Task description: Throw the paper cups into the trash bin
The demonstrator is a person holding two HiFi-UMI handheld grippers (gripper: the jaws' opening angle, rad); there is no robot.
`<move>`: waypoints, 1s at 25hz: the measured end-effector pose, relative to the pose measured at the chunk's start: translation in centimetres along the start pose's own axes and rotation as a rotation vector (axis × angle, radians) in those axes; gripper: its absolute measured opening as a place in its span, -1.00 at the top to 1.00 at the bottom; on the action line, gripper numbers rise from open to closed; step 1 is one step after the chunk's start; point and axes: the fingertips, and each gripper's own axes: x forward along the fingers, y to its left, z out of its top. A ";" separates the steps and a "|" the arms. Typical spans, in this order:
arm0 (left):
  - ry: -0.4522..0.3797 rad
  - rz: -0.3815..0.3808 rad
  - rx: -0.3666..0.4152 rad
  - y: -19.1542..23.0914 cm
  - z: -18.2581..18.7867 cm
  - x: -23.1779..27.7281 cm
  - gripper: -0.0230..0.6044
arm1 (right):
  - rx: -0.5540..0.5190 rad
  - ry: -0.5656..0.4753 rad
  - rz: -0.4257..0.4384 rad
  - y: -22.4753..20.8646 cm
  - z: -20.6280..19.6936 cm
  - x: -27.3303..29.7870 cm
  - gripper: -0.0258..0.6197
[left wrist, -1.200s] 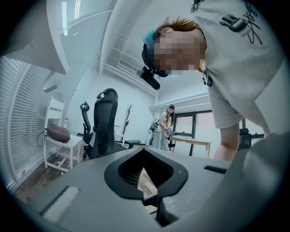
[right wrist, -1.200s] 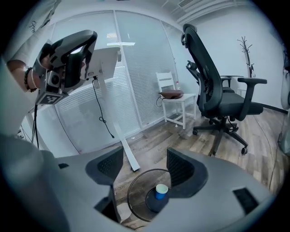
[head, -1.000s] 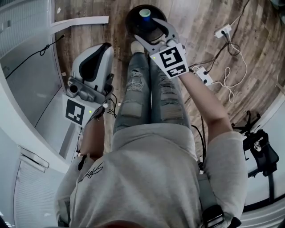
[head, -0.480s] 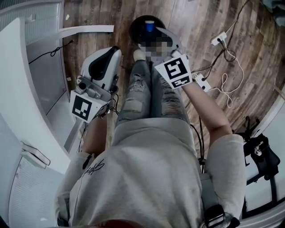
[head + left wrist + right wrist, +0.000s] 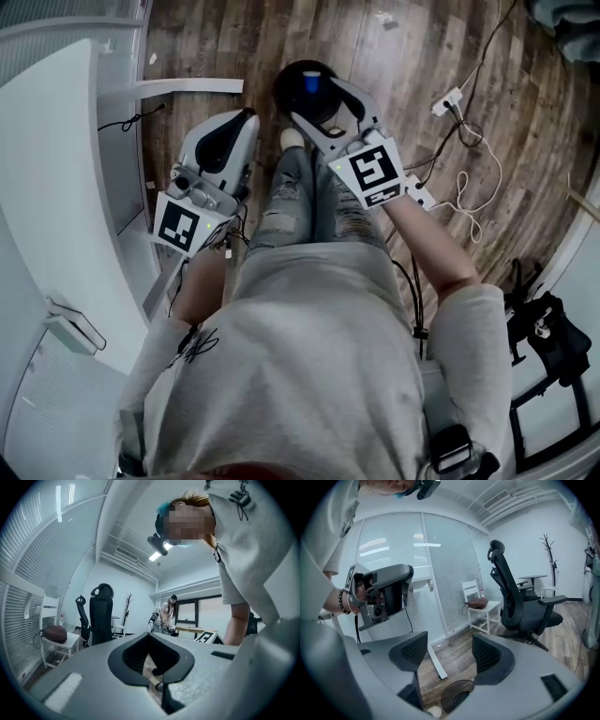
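- Nearest, the person's jeans [image 5: 300, 202] run down the middle of the head view, above a wood floor [image 5: 422, 56].
- The left gripper [image 5: 150, 636] is held by the left leg, beside the white surface [image 5: 56, 187]. Its fingers meet at the tips and grip nothing, with only the oval hole between them.
- The right gripper [image 5: 450, 654] reaches out past the knees, over the bin [image 5: 284, 86]. Its fingers stand wide apart and empty.
- The bin is round and black, on the floor just beyond a pale shoe [image 5: 289, 139].
- The cup [image 5: 309, 82] sits inside the bin, and from above it shows as a small blue round against the dark inside.
- Farther off, a black chair [image 5: 520, 602] stands by the slatted wall.
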 end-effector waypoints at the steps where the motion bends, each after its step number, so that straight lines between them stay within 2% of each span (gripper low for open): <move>1: -0.001 0.000 0.001 -0.1 0.4 0.1 0.92 | 0.001 -0.009 -0.001 0.0 0.7 -0.4 -0.01; 10: -0.024 -0.011 0.031 -1.3 3.5 0.2 0.92 | 0.021 -0.056 0.019 1.1 5.9 -3.3 -0.01; 25: -0.043 -0.040 0.079 -2.5 7.7 0.2 0.92 | -0.006 -0.199 -0.025 0.7 14.6 -7.5 -0.01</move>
